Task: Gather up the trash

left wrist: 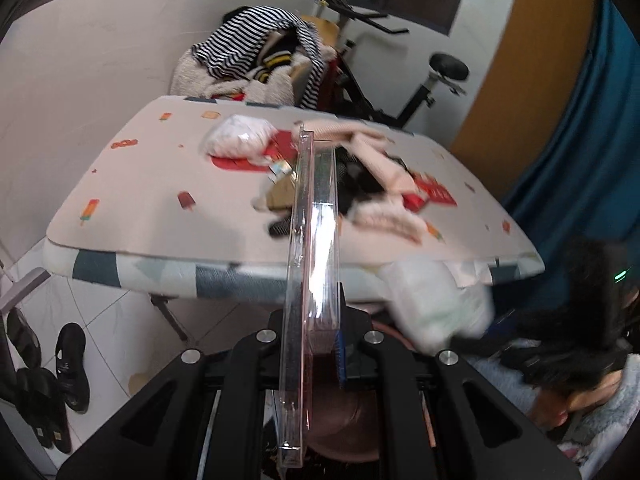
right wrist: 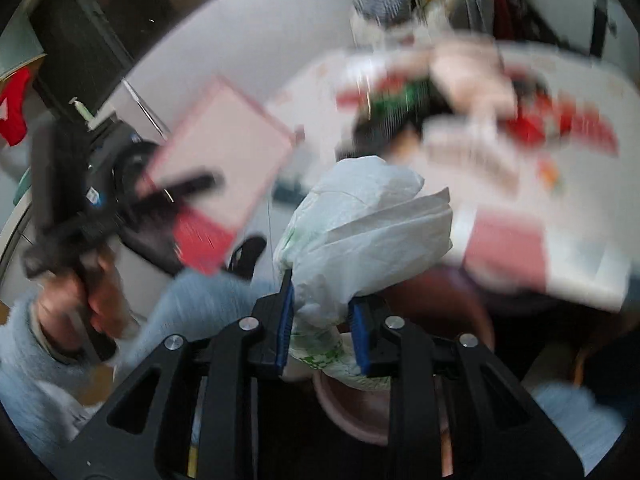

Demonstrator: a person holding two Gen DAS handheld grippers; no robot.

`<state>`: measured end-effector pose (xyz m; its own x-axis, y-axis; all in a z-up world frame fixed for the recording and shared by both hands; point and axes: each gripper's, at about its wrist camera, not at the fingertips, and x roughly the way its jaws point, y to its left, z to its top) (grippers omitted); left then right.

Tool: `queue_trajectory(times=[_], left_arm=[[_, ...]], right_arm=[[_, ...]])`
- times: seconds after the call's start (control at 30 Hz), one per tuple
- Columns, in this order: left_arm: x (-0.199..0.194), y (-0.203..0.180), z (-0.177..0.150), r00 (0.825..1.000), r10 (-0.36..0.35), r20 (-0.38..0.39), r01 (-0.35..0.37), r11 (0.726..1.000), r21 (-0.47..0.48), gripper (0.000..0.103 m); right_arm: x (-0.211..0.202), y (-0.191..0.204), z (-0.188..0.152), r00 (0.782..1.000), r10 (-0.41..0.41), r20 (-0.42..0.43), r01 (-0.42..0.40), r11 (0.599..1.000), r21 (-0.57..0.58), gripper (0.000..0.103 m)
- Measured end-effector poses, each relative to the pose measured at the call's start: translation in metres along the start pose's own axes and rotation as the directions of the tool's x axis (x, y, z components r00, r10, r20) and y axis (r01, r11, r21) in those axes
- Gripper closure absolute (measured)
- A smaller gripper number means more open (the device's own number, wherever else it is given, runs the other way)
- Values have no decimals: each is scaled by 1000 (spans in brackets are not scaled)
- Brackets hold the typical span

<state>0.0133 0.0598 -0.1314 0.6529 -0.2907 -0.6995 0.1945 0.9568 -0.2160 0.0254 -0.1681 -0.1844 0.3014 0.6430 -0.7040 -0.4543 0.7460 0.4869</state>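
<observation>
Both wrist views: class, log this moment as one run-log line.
left hand-held gripper: shut on clear case | right hand-held gripper: shut on white bag | table: cluttered

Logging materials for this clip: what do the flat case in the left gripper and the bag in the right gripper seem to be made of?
The flat case looks like hard clear plastic with a pink tint: you see through it, its edges are straight and it shows bright glare. The bag looks like thin, soft white plastic film with green print: it crumples into creases where the right gripper pinches it. Blur leaves finer detail open.

Black linkage arms, silver screws; blue-padded fingers (right wrist: 285, 322); fluffy pale-blue sleeve (right wrist: 24, 360)
</observation>
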Motion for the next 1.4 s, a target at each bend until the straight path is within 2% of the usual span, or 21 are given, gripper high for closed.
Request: queue_trajectory(times=[0.1, 0.2, 0.3, 0.37, 0.4, 0.5, 0.53, 0.57, 0.63, 0.77, 0.83, 0.87, 0.97, 1.0, 1.03, 1.1, 1.13, 1.23, 1.33, 1.4], left_arm=[[0, -6, -14, 1000, -16, -22, 16, 1000, 7, 91], [2, -10, -27, 999, -21, -44, 21, 1000, 4, 91], [6, -11, -36, 997, -49, -62, 47, 998, -35, 91], [12, -15, -43, 997, -43, -69, 41, 999, -25, 91], [14, -17, -45, 996, -40, -74, 39, 999, -18, 91], [22, -21, -51, 995, -38, -95, 39, 999, 9, 91], [24, -22, -52, 994, -35, -102, 37, 999, 22, 91], [26, -24, -54, 994, -34, -107, 38, 999, 34, 91], [30, -28, -59, 993, -35, -113, 43, 997, 65, 91], [39, -36, -72, 989, -43, -138, 55, 995, 88, 91], [48, -39, -80, 984, -57, -167, 72, 994, 88, 91], [52, -42, -82, 982, -59, -182, 78, 992, 100, 91], [62, -54, -85, 973, -79, -217, 114, 982, 151, 91], [66, -58, -86, 970, -88, -226, 127, 978, 163, 91], [73, -63, -87, 966, -98, -240, 143, 974, 177, 91], [85, -69, -90, 960, -116, -254, 169, 965, 199, 91], [91, -71, -91, 958, -118, -262, 176, 962, 207, 91], [111, -71, -99, 944, -120, -306, 187, 962, 200, 91], [130, -61, -106, 918, -116, -379, 182, 973, 144, 91], [136, -54, -107, 911, -117, -394, 172, 979, 107, 91]], right_arm=[[28, -14, -26, 996, 0, -86, 8, 996, 91, 75], [49, -35, -39, 989, -44, -143, 67, 985, 162, 75], [55, -57, -48, 988, -76, -132, 110, 956, 273, 75], [60, -66, -50, 987, -91, -135, 129, 942, 310, 70], [65, -70, -52, 981, -124, -148, 165, 935, 313, 69], [70, -77, -52, 981, -120, -151, 164, 932, 324, 63], [71, -77, -51, 982, -118, -148, 161, 933, 322, 58], [72, -73, -52, 982, -122, -142, 162, 935, 317, 50], [66, -73, -54, 983, -148, -113, 175, 939, 297, 41], [46, -69, -55, 978, -206, -43, 210, 938, 277, 37], [30, -65, -51, 965, -260, 39, 242, 935, 259, 33], [21, -62, -50, 955, -286, 82, 258, 932, 253, 26], [-8, -49, -48, 885, -394, 249, 346, 913, 215, 13], [-17, -43, -46, 849, -435, 300, 392, 899, 194, 12], [-22, -39, -46, 823, -460, 333, 424, 888, 178, 11], [-28, -38, -45, 788, -493, 368, 465, 869, 168, 7], [-30, -38, -46, 779, -500, 378, 472, 865, 172, 6], [-26, -45, -44, 777, -515, 362, 480, 857, 190, 6], [-22, -50, -47, 768, -542, 342, 500, 840, 209, 6], [-22, -53, -50, 759, -558, 335, 511, 830, 223, 6]])
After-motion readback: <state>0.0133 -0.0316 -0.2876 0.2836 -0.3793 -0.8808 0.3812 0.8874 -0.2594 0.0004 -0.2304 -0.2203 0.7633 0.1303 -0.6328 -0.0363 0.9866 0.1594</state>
